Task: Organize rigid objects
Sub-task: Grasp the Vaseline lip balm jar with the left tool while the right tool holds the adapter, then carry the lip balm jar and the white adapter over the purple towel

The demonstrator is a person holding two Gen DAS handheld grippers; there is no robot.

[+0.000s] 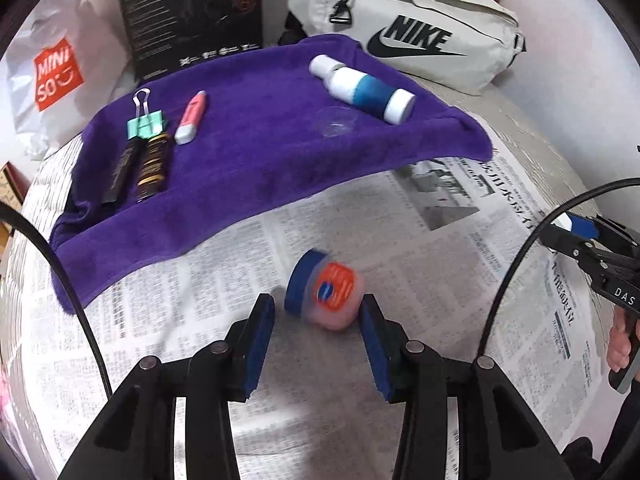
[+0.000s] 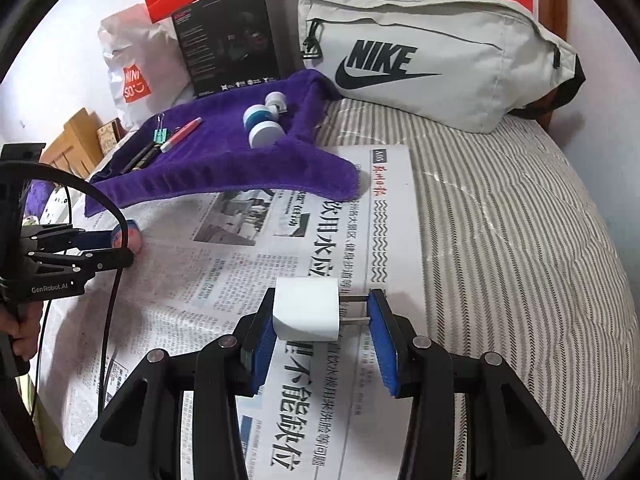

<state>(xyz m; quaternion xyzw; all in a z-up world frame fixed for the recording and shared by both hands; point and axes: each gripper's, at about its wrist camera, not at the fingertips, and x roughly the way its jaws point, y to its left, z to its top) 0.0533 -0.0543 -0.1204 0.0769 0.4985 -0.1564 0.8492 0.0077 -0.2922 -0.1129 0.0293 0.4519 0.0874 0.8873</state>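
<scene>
- Small jar (image 1: 326, 294), blue lid, orange label: lies on newspaper (image 1: 192, 320) between the open left gripper (image 1: 320, 316) jaws.
- Right gripper (image 2: 322, 316) jaws clamp a white charger plug (image 2: 306, 312) lengthwise above the newspaper.

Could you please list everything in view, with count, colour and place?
newspaper: 1, grey print, spread over the striped bed
towel: 1, purple, on the far side of the newspaper
bottle: 1, white and blue, lying on the towel
cup: 1, clear, beside the bottle
clip: 1, green, on the towel
marker: 1, pink, beside the clip
tubes: 2, black, below the clip
jar: 1, blue lid, on the newspaper
charger: 1, white, in the right claw
Nike bag: 1, off-white, behind the towel
box: 1, black, behind the towel
left claw: black, blue pads, open around the jar
right claw: black, blue pads, gripping the charger
</scene>
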